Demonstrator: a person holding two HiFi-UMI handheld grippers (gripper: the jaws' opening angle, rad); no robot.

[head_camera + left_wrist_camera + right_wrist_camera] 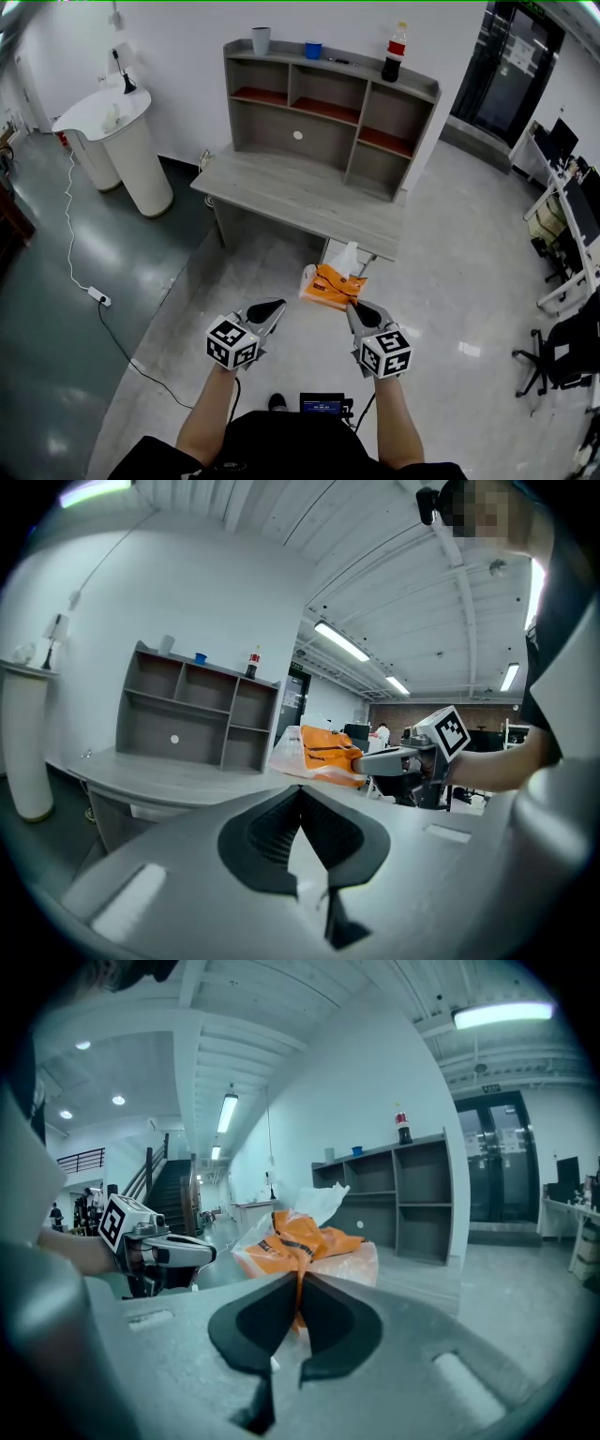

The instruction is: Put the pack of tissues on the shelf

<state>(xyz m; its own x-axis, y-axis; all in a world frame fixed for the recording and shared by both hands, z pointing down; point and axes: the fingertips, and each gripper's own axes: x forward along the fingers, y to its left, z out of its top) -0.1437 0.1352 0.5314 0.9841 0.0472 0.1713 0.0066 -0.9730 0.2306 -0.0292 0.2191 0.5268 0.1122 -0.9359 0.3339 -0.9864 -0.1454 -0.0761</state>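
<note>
1. head view: both arms reach fwd over a pale floor (450, 281). the left gripper (278, 304) has its jaws together, nothing in them.
2. head view: the right gripper (352, 306) is clamped on the near edge of the pack of tissues (333, 284). the pack is orange w/ a white tissue sticking up, held in the air above the floor, in front of the desk (300, 197) and well short of the shelf (328, 103).
3. head view: the shelf stands at the back of the desk. on its top are a grey cup (261, 40), a blue cup (313, 50) and a bottle (396, 53). a white stand (117, 136) is off to the left, and a cable (84, 272) runs across the dark floor.
4. left gripper view: the jaws meet at the tips (300, 791), no gap, empty. beyond them the right gripper (384, 759) holds the pack (319, 754) out level. shelf (197, 714) behind, to the left.
5. right gripper view: the jaws (300, 1281) pinch a fold of the orange wrapper. the pack (305, 1239) sits just past the tips, tissue poking up. left gripper (178, 1252) is at the left, apart from the pack. shelf (412, 1194) w/ the bottle (403, 1127) on top is at the right.
</note>
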